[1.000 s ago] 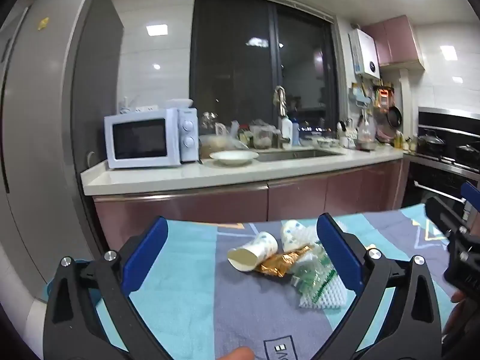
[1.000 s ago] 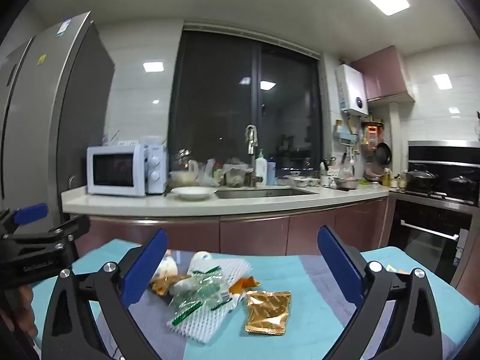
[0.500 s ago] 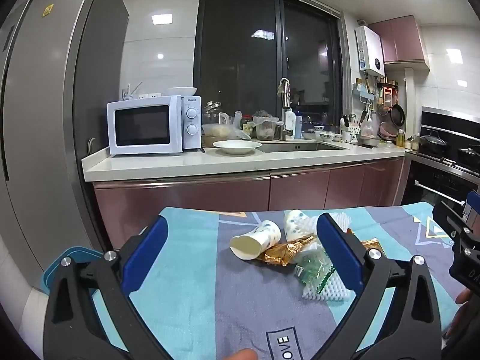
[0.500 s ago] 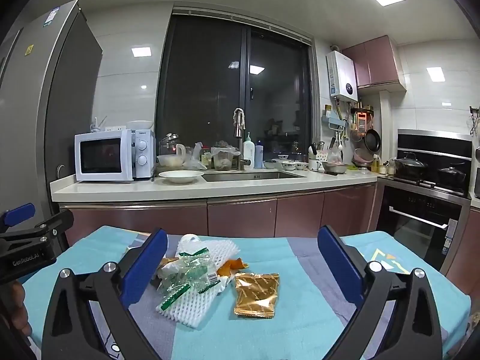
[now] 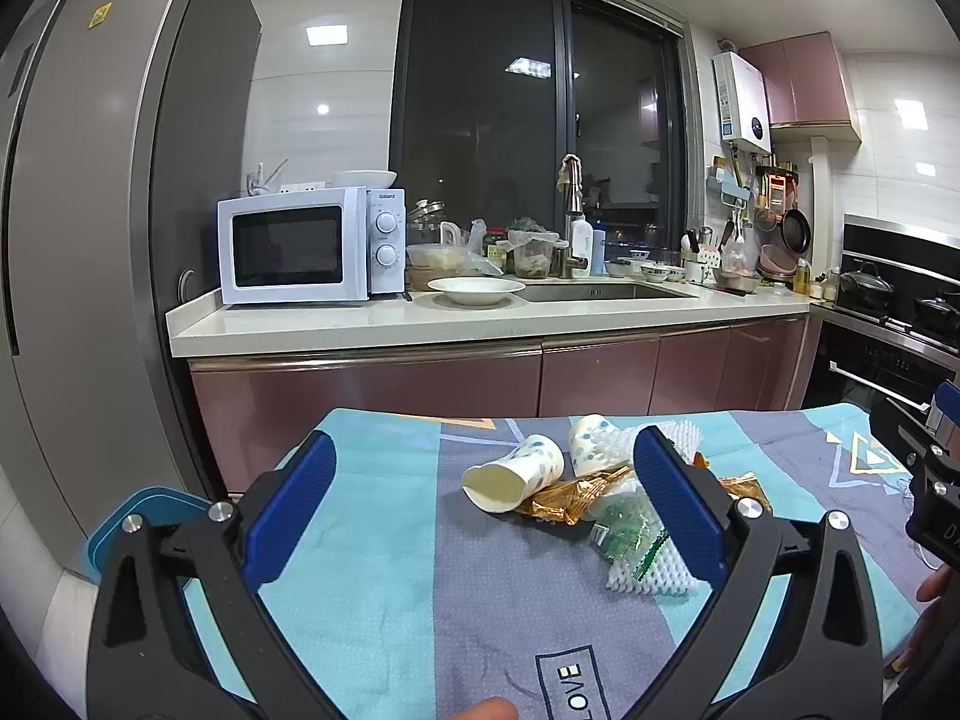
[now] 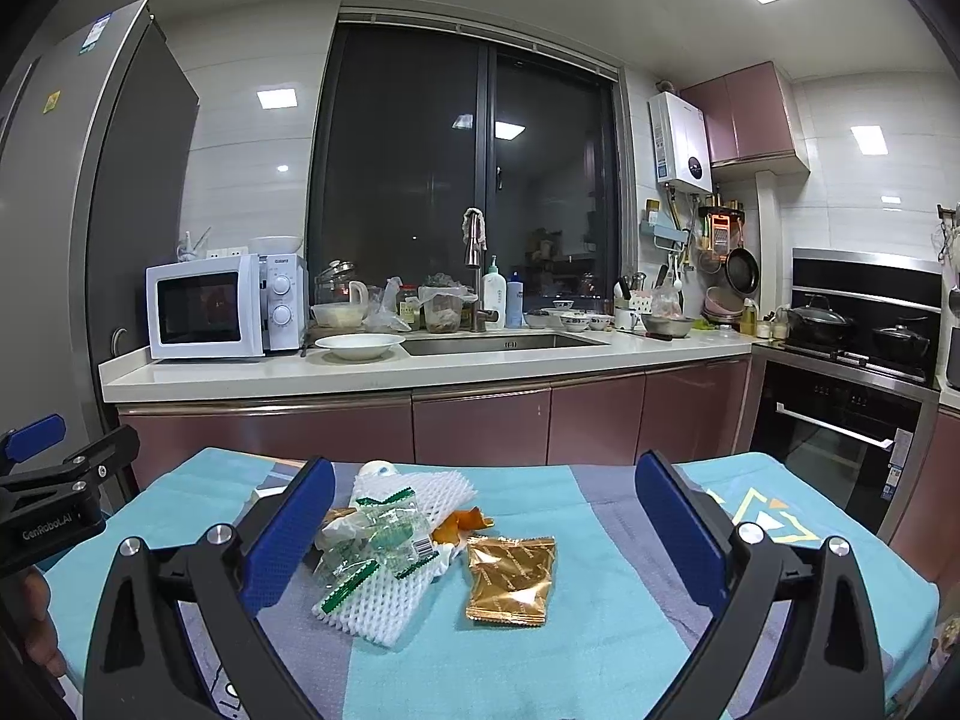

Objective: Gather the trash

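A pile of trash lies on a table with a blue and grey cloth (image 5: 384, 600). In the left wrist view a tipped paper cup (image 5: 513, 476) lies beside a second cup (image 5: 591, 441), a gold wrapper (image 5: 570, 495), a clear green-printed wrapper (image 5: 627, 525) and white foam netting (image 5: 651, 573). In the right wrist view the netting (image 6: 390, 594) lies left of a flat gold packet (image 6: 510, 577), with orange peel (image 6: 459, 523) behind. My left gripper (image 5: 483, 504) is open and empty above the near table. My right gripper (image 6: 480, 531) is open and empty, short of the pile.
A kitchen counter (image 5: 420, 324) with a microwave (image 5: 309, 246), a white bowl (image 5: 476, 290) and a sink runs behind the table. A tall grey fridge (image 5: 78, 240) stands at left. A blue bin lid (image 5: 141, 516) sits low left. An oven and stove (image 6: 840, 408) are at right.
Both grippers have tilted and lifted a little, so the table and trash sit lower and farther in view. Both stay open. The trash has not moved.
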`<state>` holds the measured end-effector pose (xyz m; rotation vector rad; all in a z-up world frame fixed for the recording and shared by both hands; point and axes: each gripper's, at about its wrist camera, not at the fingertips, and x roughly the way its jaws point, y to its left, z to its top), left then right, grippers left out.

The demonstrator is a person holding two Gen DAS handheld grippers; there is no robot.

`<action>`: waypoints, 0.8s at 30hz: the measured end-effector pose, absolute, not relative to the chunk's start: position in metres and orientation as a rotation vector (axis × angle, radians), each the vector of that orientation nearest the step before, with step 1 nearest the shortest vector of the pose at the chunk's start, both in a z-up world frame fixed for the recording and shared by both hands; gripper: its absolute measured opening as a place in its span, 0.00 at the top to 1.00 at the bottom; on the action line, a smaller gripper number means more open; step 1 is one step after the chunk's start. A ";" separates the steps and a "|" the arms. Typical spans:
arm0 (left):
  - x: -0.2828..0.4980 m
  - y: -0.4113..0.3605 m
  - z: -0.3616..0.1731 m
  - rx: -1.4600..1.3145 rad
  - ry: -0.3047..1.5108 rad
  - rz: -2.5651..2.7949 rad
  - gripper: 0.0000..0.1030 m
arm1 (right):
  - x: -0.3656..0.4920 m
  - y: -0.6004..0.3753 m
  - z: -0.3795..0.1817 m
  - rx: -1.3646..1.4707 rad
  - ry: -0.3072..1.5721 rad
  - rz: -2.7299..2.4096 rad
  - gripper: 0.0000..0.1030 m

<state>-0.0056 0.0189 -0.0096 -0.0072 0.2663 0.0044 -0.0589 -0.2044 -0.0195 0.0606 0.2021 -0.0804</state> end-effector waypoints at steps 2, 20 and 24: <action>-0.005 0.019 -0.010 -0.006 0.267 0.006 0.05 | -0.060 -0.204 -0.019 0.061 0.203 -0.087 0.06; -0.008 0.022 -0.010 -0.004 0.267 0.006 0.05 | -0.061 -0.204 -0.015 0.057 0.208 -0.092 0.06; -0.008 0.022 -0.010 -0.002 0.266 0.005 0.05 | -0.062 -0.204 -0.015 0.055 0.209 -0.096 0.06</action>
